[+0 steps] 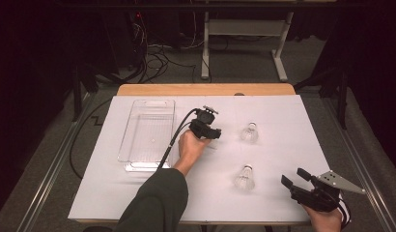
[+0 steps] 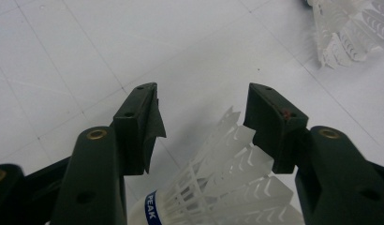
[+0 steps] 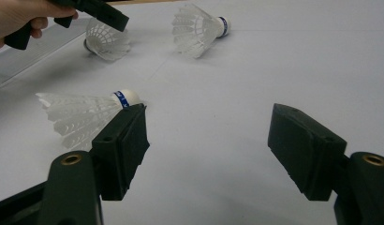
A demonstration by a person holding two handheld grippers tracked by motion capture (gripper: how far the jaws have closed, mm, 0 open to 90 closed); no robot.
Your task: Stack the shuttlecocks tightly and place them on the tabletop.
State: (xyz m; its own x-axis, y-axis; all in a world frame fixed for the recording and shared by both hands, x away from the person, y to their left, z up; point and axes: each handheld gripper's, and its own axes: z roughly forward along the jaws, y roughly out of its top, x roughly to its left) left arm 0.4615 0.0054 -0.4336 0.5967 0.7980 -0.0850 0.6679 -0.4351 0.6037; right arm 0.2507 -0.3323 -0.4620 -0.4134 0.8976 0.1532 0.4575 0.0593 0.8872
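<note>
Shuttlecock [image 2: 218,187] cut off below the left gripper's [image 2: 202,110] released fingers [image 2: 141,124]; right gripper's [image 3: 206,140] fingers released too.

We see a rectangular wooden worktop [image 1: 205,90] covered by a white sheet [image 1: 283,116] marked with faint grid lines. On the sheet we find an empty clear plastic rectangular tray [image 1: 138,110] at the left, and three white feathered shuttlecocks with white cork heads: one at right centre [image 1: 249,132], one nearer the front edge [image 1: 245,178], and a third [image 2: 218,187] lying between the tray and the others.
</note>
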